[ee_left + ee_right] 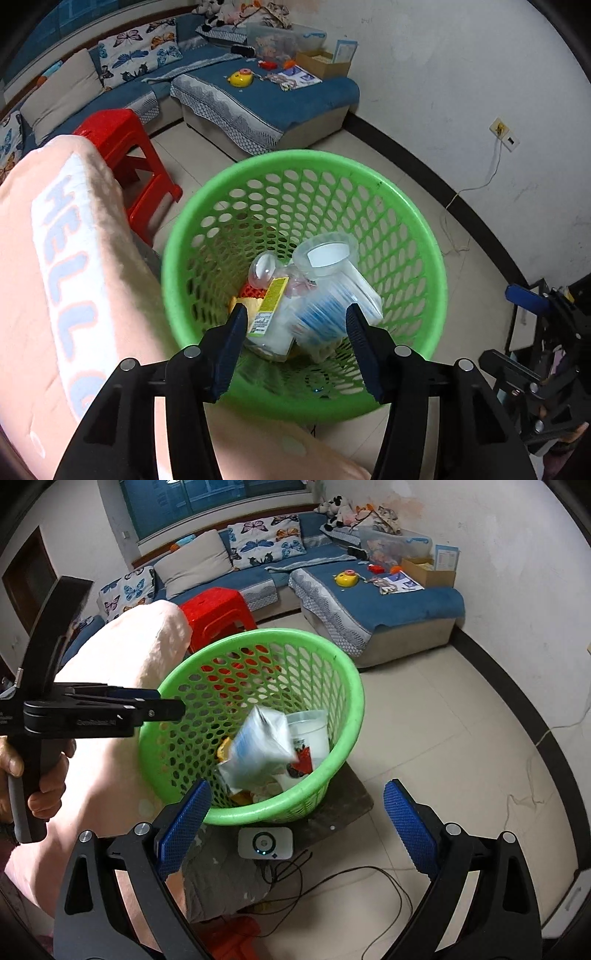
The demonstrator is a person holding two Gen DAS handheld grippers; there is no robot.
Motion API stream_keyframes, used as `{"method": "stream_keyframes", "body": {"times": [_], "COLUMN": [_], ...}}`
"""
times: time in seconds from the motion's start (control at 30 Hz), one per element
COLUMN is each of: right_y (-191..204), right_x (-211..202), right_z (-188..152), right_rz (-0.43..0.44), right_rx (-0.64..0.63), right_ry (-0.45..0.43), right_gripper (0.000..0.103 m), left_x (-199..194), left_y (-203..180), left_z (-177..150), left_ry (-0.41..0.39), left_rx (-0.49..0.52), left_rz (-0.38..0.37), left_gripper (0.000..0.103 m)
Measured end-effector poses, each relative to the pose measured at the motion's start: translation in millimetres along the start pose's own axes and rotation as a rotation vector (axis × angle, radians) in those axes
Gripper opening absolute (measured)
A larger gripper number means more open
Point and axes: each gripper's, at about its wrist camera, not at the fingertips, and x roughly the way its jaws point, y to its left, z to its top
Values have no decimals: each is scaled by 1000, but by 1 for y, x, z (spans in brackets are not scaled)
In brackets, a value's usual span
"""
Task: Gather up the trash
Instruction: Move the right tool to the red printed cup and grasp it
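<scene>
Hovering over the green basket [424,236] with the left gripper [295,325] — jaws spread, nothing pinched between them. Below, inside the basket: a white-and-blue pouch [258,749], blurred in the right wrist view, apparently dropping or settling among a clear plastic cup [328,258], a labelled bottle [267,317] and other scraps. Off to the side and nearer the floor, the right gripper [295,827], jaws wide and empty. Risks, as judged: knocking the light basket's rim on the way out and tipping it — or snagging the thin cable [332,878] and small white device [265,842] lying just beside its base.
</scene>
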Motion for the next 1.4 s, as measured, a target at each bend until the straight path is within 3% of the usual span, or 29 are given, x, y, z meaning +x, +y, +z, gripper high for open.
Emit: {"method": "stream_keyframes", "body": {"times": [0.23,0.37,0.67,0.77,0.83,1.17,1.4], "right_y": [33,67,154,182,199,300,363], "right_x": [-8,-13,-7,-1,3,31,41], "right_z": [1,5,17,24,28,36,35], "right_rz": [44,84,199,237,264,406,496], "right_rx": [-59,-120,-279,-334,-366,-597,-746], "right_ry": [-12,-24,-26,-20,-15,22,38], "right_gripper": [94,94,94,94,94,94,94], "left_x": [-59,-93,-175,-194,-209,-259,-288], "left_y": [31,60,156,180,195,247,269], "left_z": [-33,-63,-142,-165,-180,-243,-279], "left_ry": [-95,-138,-236,-252,-261,-288,-305], "left_rx": [-54,-106,-340,-423,-470,-636,-698], "left_rz": [52,128,352,371,426,511,556], "left_gripper": [54,54,63,63,63,65,68]}}
